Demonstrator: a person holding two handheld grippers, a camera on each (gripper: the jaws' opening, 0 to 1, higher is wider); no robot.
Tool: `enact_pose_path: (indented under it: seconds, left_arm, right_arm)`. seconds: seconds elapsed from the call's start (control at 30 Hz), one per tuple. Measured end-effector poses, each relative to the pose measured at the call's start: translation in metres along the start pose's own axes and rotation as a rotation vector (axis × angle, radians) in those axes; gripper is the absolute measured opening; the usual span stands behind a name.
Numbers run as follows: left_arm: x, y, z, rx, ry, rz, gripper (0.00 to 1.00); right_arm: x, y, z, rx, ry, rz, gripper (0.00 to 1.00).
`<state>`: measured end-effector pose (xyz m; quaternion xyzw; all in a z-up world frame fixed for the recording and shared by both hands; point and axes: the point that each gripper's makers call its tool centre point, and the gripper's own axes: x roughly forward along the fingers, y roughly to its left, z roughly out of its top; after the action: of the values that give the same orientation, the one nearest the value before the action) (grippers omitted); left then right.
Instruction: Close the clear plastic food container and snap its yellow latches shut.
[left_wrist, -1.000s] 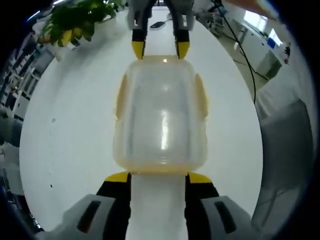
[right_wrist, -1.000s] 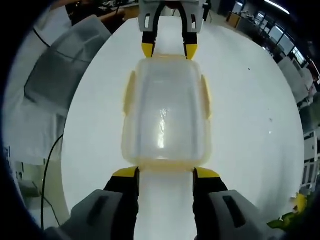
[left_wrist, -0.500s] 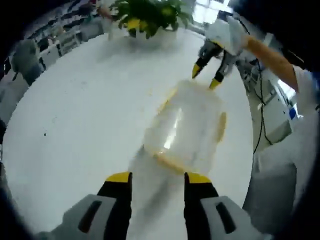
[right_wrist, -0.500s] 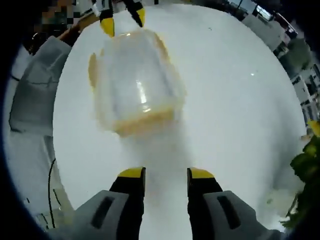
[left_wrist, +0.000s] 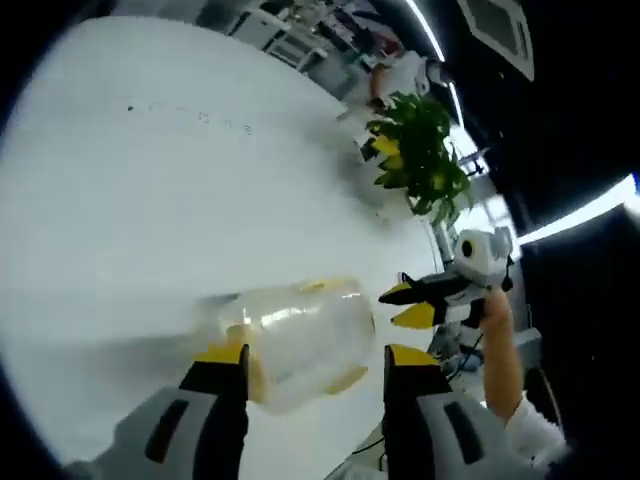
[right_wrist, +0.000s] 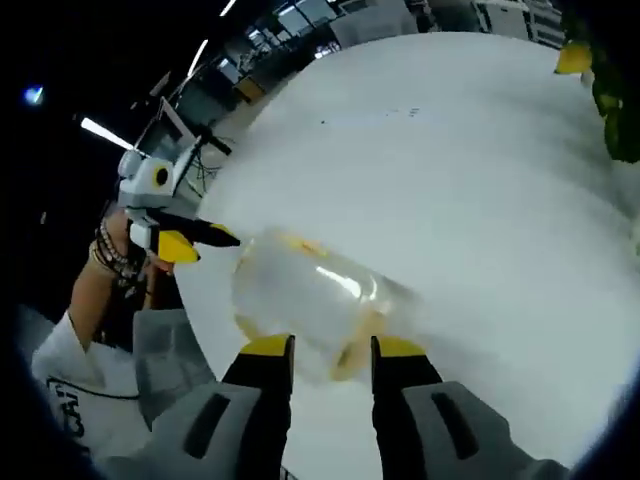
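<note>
The clear plastic container (left_wrist: 300, 335) with yellow trim lies on the white table (left_wrist: 150, 180), blurred by motion, so its latches cannot be made out. My left gripper (left_wrist: 318, 358) is open just in front of it, and its left fingertip (left_wrist: 225, 357) overlaps the box's near edge. In the left gripper view the right gripper (left_wrist: 408, 304) comes in from the right, open, beside the box's far end. In the right gripper view the container (right_wrist: 310, 300) sits just beyond my open right gripper (right_wrist: 333, 348). The left gripper (right_wrist: 190, 242) hovers at the box's left end.
A potted green plant (left_wrist: 420, 150) with yellow bits stands at the table's far side, also seen as the plant (right_wrist: 600, 80). A person's hand (left_wrist: 495, 330) holds the right gripper, and a braceleted wrist (right_wrist: 110, 260) holds the left. The table edge (right_wrist: 200, 330) runs close behind the box.
Both cameras have swung and rolled sharply. Each gripper has drawn away from the container end it faced a second ago and now views the box at a slant.
</note>
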<state>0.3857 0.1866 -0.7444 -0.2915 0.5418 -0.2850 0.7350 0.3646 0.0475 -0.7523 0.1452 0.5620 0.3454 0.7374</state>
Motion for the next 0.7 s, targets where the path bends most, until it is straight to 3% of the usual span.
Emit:
enact_pose_path:
  seconds: [0.1, 0.17, 0.23, 0.43, 0.47, 0.5, 0.57, 0.63, 0.7]
  left_arm:
    - [0.005, 0.012, -0.003, 0.022, 0.029, 0.054, 0.43]
    - [0.007, 0.013, -0.007, 0.026, 0.056, 0.060, 0.43]
    - [0.006, 0.015, -0.011, 0.070, 0.093, 0.075, 0.45]
    - [0.012, 0.021, -0.018, 0.103, 0.130, 0.128, 0.35]
    - [0.012, 0.024, -0.018, 0.115, 0.135, 0.149, 0.33]
    - [0.012, 0.026, -0.018, 0.129, 0.139, 0.160, 0.31]
    - [0.010, 0.031, -0.019, 0.237, 0.164, 0.191, 0.25]
    - [0.008, 0.037, -0.018, 0.266, 0.169, 0.245, 0.19]
    - [0.010, 0.036, -0.018, 0.255, 0.167, 0.241, 0.16]
  right_arm:
    - [0.004, -0.008, 0.001, 0.107, -0.023, 0.002, 0.22]
    - [0.007, -0.014, -0.002, 0.114, -0.012, -0.016, 0.24]
    - [0.008, -0.023, -0.009, 0.061, 0.028, -0.062, 0.25]
    - [0.018, -0.018, -0.010, 0.068, 0.048, -0.033, 0.21]
    - [0.020, -0.022, -0.011, 0.052, 0.062, -0.061, 0.21]
    - [0.020, -0.022, -0.011, 0.032, 0.070, -0.067, 0.23]
    - [0.021, -0.020, -0.009, 0.047, 0.068, -0.071, 0.23]
    - [0.022, -0.018, -0.008, 0.024, 0.071, -0.075, 0.22]
    - [0.022, -0.018, -0.008, 0.015, 0.076, -0.080, 0.22]
